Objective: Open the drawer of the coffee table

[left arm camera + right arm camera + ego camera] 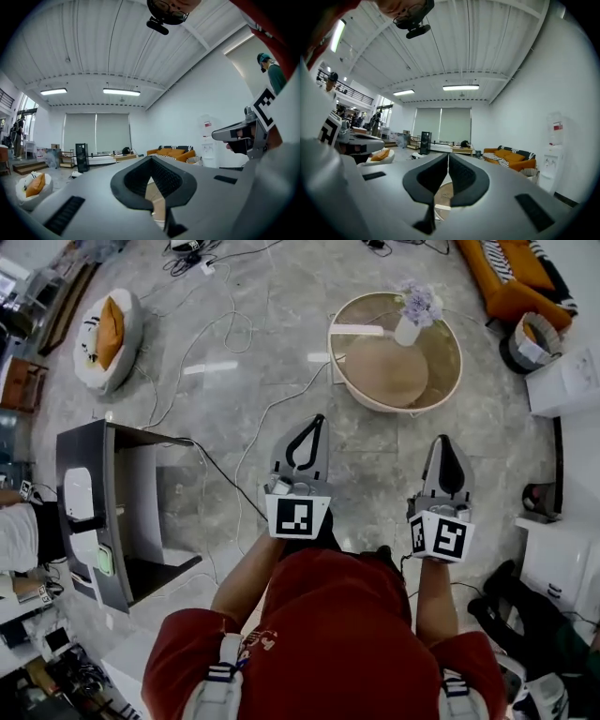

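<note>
Marble floor fills the head view, where my left gripper (319, 420) and right gripper (446, 441) point level toward the round coffee table (441, 367). Both are short of it and touch nothing. A white vase of flowers (415, 315) stands on its top and an orange sofa (506, 277) lies beyond (the drawer itself I cannot make out from here). Left gripper view: my fingers (140, 176) meet at the tips, empty, with the table's wooden top showing through the hollow behind them. Right gripper view: my fingers (461, 176) are closed too, holding nothing, the table's pale rim visible below them.
</note>
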`<action>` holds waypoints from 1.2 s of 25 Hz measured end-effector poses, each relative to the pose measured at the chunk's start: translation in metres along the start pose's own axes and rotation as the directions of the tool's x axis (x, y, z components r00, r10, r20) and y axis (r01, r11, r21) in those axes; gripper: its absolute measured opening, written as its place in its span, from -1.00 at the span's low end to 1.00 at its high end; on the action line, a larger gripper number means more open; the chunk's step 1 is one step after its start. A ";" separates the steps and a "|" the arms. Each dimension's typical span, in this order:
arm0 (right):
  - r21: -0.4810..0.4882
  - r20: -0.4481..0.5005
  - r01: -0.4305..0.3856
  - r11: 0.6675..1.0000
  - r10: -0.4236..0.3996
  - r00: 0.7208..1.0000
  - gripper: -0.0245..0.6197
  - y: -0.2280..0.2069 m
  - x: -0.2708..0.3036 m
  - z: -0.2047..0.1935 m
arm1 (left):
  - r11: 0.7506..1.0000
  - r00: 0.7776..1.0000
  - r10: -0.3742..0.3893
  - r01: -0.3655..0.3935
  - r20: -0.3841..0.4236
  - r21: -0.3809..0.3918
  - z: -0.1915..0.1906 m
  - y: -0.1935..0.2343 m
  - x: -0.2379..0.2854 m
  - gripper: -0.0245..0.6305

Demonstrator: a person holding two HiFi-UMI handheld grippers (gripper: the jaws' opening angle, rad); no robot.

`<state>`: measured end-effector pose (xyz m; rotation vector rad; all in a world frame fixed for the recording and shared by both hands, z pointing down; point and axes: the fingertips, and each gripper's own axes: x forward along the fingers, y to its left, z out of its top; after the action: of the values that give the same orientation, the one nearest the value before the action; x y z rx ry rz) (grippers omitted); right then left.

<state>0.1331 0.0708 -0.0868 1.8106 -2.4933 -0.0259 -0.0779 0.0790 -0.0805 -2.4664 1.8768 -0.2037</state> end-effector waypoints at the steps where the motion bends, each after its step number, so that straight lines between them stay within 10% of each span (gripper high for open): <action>1: 0.007 -0.016 0.027 1.000 -0.027 0.999 -0.85 0.003 0.013 -0.005 | 1.000 1.000 -0.009 0.009 0.001 -0.003 -0.005 0.013 0.009 -0.88; 15: 0.014 -0.106 0.088 0.996 -0.086 0.991 -0.85 -0.013 0.098 -0.132 | 0.992 0.995 -0.090 0.085 0.051 0.093 -0.106 0.031 0.106 -0.88; 30: 0.041 -0.087 0.148 0.988 -0.144 0.986 -0.85 0.026 0.137 -0.529 | 0.971 0.970 -0.232 0.225 0.078 0.086 -0.497 -0.003 0.177 -0.88</action>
<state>0.0971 -0.0400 0.4482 1.9665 -2.3205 0.1014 -0.0907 -0.0652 0.4270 -2.5901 1.5208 -0.1673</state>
